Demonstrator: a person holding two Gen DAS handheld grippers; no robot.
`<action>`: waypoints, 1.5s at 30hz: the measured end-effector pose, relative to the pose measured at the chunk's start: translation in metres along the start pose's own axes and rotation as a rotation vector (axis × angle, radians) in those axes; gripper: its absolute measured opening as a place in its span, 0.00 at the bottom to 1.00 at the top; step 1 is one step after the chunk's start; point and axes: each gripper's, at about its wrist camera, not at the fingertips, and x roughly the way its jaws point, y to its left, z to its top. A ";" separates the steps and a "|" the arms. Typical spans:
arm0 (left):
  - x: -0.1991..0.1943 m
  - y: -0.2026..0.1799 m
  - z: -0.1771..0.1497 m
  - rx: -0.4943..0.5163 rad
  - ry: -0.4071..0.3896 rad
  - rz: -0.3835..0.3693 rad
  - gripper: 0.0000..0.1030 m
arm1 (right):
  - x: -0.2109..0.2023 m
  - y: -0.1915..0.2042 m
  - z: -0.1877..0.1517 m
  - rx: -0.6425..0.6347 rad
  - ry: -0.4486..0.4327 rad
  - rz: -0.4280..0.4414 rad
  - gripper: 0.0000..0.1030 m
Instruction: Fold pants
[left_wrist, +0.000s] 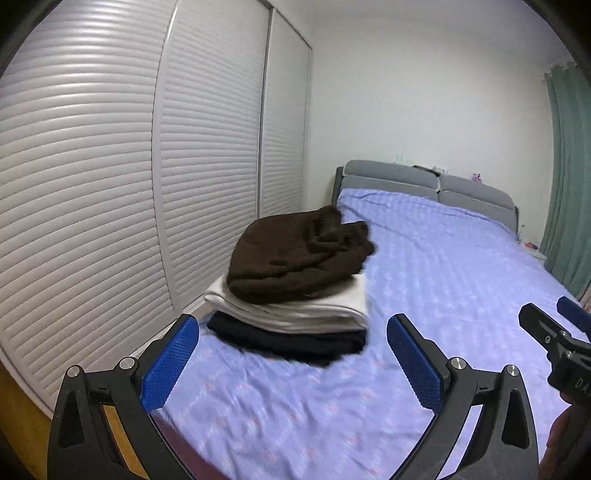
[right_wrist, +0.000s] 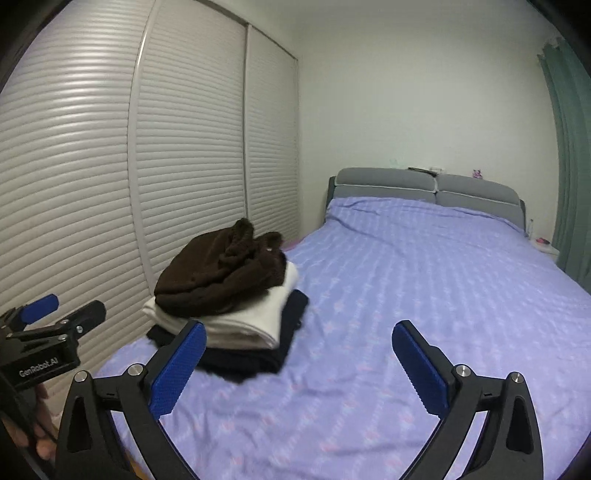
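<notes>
A crumpled dark brown pair of pants (left_wrist: 299, 254) lies on top of a stack on the bed's left edge, over a folded white garment (left_wrist: 295, 306) and a folded black garment (left_wrist: 291, 339). The same stack shows in the right wrist view: brown pants (right_wrist: 218, 273), white garment (right_wrist: 236, 321), black garment (right_wrist: 255, 358). My left gripper (left_wrist: 291, 354) is open and empty, held above the bed just short of the stack. My right gripper (right_wrist: 299, 362) is open and empty, to the right of the stack. Each gripper shows at the edge of the other's view.
The bed (left_wrist: 443, 280) has a lilac patterned cover and a grey padded headboard (right_wrist: 424, 184). White louvred wardrobe doors (left_wrist: 110, 184) run close along the bed's left side. A green curtain (left_wrist: 569, 177) hangs at the right, with a small bedside table (right_wrist: 546, 247) below it.
</notes>
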 end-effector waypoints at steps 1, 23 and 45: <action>-0.012 -0.006 -0.002 -0.006 -0.001 -0.008 1.00 | -0.018 -0.011 -0.002 0.016 0.004 -0.001 0.99; -0.221 -0.215 -0.056 0.140 -0.026 -0.322 1.00 | -0.309 -0.187 -0.052 0.096 -0.063 -0.279 0.99; -0.335 -0.253 -0.090 0.224 -0.053 -0.406 1.00 | -0.435 -0.198 -0.098 0.091 -0.090 -0.364 1.00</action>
